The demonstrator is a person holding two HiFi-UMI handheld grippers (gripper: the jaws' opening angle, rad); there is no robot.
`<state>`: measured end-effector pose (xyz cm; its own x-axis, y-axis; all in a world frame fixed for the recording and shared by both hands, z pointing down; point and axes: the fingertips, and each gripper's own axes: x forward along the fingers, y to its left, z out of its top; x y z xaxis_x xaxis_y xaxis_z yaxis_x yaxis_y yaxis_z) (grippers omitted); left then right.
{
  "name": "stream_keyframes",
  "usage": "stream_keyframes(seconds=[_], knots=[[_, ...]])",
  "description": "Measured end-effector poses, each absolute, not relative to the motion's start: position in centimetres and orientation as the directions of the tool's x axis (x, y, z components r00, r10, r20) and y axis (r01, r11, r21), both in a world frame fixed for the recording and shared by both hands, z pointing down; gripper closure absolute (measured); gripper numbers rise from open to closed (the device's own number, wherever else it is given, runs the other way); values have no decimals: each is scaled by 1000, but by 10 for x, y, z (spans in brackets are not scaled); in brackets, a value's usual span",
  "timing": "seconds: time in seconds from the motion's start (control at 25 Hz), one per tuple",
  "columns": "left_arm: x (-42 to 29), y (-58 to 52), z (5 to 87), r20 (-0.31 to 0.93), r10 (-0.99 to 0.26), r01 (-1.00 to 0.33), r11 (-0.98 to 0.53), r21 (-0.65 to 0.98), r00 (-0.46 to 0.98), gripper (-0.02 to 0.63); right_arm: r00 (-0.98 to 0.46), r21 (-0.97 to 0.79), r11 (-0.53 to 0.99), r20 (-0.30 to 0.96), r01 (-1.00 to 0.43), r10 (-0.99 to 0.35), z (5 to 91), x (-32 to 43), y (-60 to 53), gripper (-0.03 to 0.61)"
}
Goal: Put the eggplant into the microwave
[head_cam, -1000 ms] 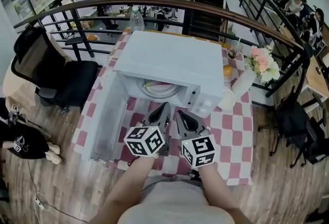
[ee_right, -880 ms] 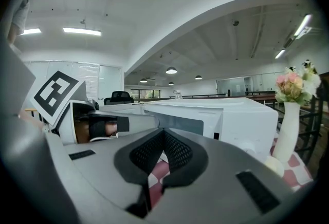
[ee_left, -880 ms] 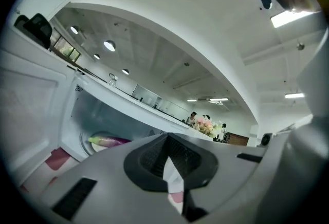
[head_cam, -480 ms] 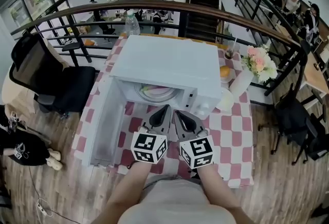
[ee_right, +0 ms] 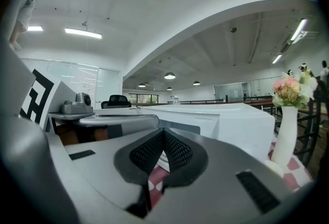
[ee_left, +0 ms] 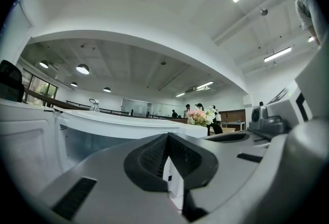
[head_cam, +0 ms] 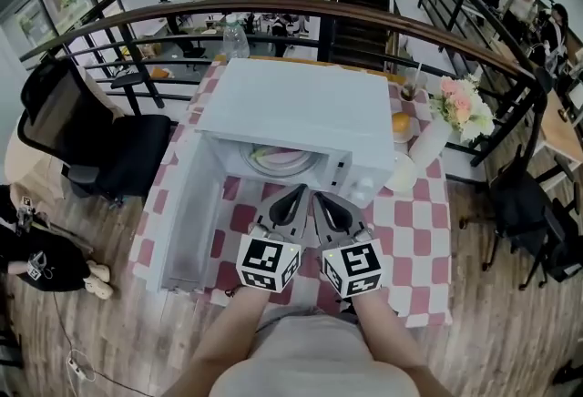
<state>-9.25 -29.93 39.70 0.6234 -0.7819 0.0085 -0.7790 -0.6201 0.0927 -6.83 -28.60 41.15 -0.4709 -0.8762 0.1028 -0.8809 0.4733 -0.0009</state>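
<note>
A purplish shape with a green end, probably the eggplant, is being shown lying on the plate inside the microwave, though it is too small to be told for sure. The microwave's door is being held wide open at the left. Just before the opening, the left gripper and the right gripper are being held side by side, the jaws of each clenched on nothing. Everything is being carried by the red-and-white checked table, a vase of flowers included.

Plate inside microwave; vase to its right
</note>
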Motion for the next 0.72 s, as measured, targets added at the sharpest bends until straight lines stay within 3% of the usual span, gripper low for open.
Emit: stream_keyframes(seconds=[0.72], knots=[[-86, -289, 389, -6, -767, -766, -641, 49, 642, 614, -468, 2, 469, 56, -883, -882, 398, -65, -277, 555]])
